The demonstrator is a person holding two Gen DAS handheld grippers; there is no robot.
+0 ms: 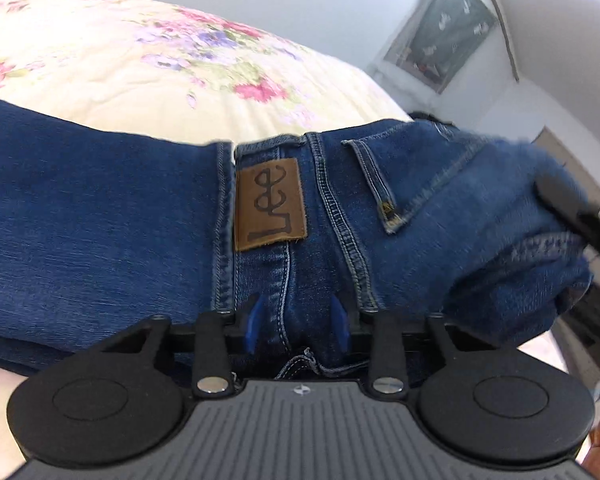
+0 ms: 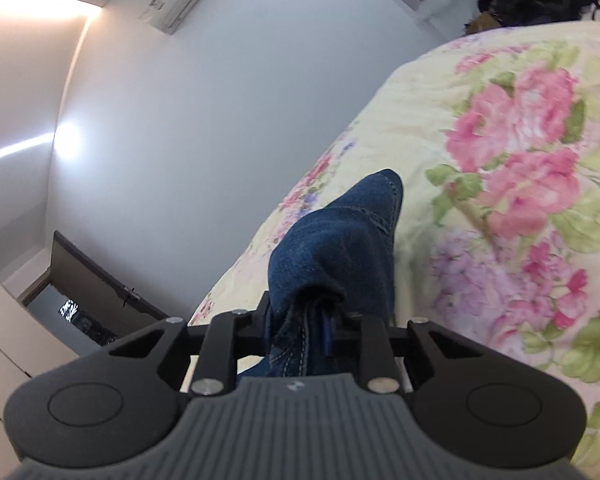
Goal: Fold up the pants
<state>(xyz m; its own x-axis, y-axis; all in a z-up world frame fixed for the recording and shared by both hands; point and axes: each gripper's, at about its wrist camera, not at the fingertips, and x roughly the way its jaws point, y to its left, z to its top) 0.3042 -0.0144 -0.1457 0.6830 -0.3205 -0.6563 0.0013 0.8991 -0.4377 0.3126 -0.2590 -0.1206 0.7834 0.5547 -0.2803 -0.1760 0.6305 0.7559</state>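
**Speaker one:** Two views reach us, one from each handheld claw. Through the left wrist camera we see the dark blue denim pants (image 1: 100, 216) lying folded across a cream quilted bedspread printed with pink and purple flowers (image 1: 140, 56). A brown leather brand patch (image 1: 270, 204) sits on the waistband, facing us sideways, with a stitched back pocket (image 1: 400, 184) just beside it.

**Speaker two:** What has our left gripper (image 1: 296, 322) got?

**Speaker one:** Its blue pads (image 1: 254, 322) stand narrowly apart with a ridge of the waist denim bunched between them; the cloth fills the gap, so we read it as pinched. At the right edge, the black tip of our right gripper (image 1: 572, 216) holds a raised, blurred fold of the same pants.

**Speaker two:** And through the right wrist camera?

**Speaker one:** Our right gripper (image 2: 308, 332) is nearly closed, clamped on a gathered bunch of blue denim (image 2: 340, 248) that rises to a point in front of it, above the flowered bedspread (image 2: 500, 160). A plain white wall (image 2: 180, 120) fills the left side.
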